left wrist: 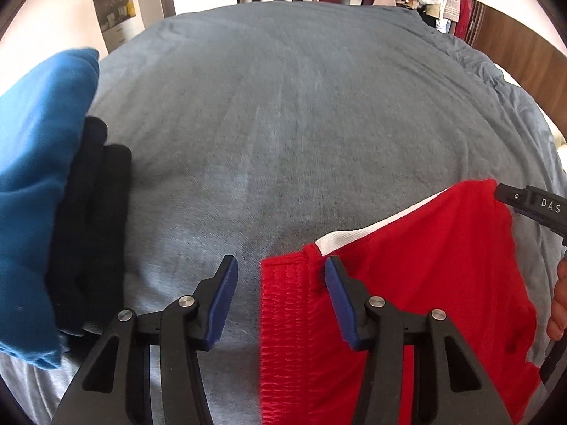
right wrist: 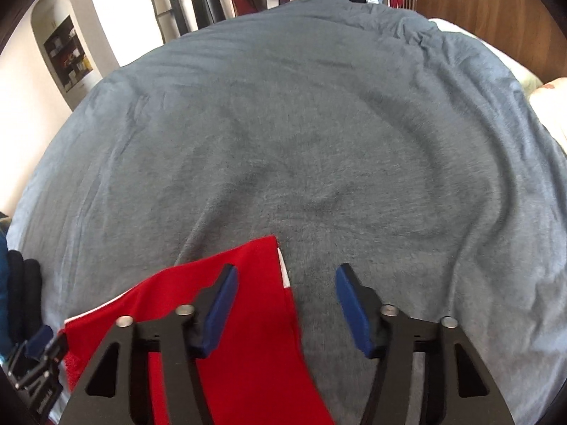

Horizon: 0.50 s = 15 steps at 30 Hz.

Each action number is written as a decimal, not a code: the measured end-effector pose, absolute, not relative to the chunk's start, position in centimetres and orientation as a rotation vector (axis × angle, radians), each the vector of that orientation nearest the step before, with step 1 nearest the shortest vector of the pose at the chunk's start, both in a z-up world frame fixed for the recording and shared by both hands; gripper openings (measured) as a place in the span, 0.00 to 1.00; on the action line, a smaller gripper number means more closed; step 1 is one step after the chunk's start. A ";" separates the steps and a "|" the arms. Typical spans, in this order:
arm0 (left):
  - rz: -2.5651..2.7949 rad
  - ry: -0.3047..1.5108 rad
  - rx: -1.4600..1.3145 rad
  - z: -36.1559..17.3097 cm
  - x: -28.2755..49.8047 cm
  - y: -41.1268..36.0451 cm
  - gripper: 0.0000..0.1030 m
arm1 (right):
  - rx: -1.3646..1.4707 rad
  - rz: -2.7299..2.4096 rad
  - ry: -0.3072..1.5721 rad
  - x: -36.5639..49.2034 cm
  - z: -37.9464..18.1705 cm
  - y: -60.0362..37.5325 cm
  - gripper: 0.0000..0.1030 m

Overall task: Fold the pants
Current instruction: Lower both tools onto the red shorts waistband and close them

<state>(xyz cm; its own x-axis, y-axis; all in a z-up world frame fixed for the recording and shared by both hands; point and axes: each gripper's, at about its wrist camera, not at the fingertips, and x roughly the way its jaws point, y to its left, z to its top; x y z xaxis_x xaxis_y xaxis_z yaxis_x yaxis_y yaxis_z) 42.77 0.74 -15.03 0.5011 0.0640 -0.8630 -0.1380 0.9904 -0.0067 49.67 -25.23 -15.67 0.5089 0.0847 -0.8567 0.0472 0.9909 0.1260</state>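
Left claw (left wrist: pixel 280 269): we see it spread wide, holding nothing, straddling the ribbed waistband edge of the red pants (left wrist: pixel 418 265).
Right claw (right wrist: pixel 285 276): released wide too; its left finger (right wrist: pixel 219 304) is over the pants (right wrist: pixel 248 336), its right finger over bare cover.
Pants: flat at the near edge of the grey bed (right wrist: pixel 301 124).
Near-left edge: blue garment (left wrist: pixel 32 184) and black garment (left wrist: pixel 92 233).

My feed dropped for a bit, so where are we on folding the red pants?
Done: the red pants lie on the grey bedcover, apparently already doubled over; blue and black garments sit stacked at the left. In hand: nothing. The left gripper and right gripper hover open over the waistband and the far edge. Left: gripping and any final fold.
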 end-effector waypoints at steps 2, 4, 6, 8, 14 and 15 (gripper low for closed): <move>0.113 1.050 -0.098 -15.5 42.9 0.9 0.49 | 0.149 0.031 1.051 50.0 -16.1 -25.2 0.52; 0.098 1.063 -0.113 -16.0 43.4 0.9 0.49 | 0.147 0.039 1.058 50.2 -16.6 -25.1 0.50; 0.088 1.075 -0.116 -16.4 43.7 0.9 0.49 | 0.140 0.042 1.069 50.3 -17.0 -24.9 0.47; 0.085 1.083 -0.113 -16.8 44.1 0.8 0.49 | 0.136 0.044 1.080 50.5 -17.5 -24.8 0.47; 0.064 1.085 -0.070 -16.9 44.3 0.2 0.33 | 0.167 0.040 1.106 51.0 -18.5 -25.1 0.41; 0.065 1.084 -0.064 -16.8 44.2 0.1 0.32 | 0.170 0.047 1.106 51.0 -18.5 -25.1 0.37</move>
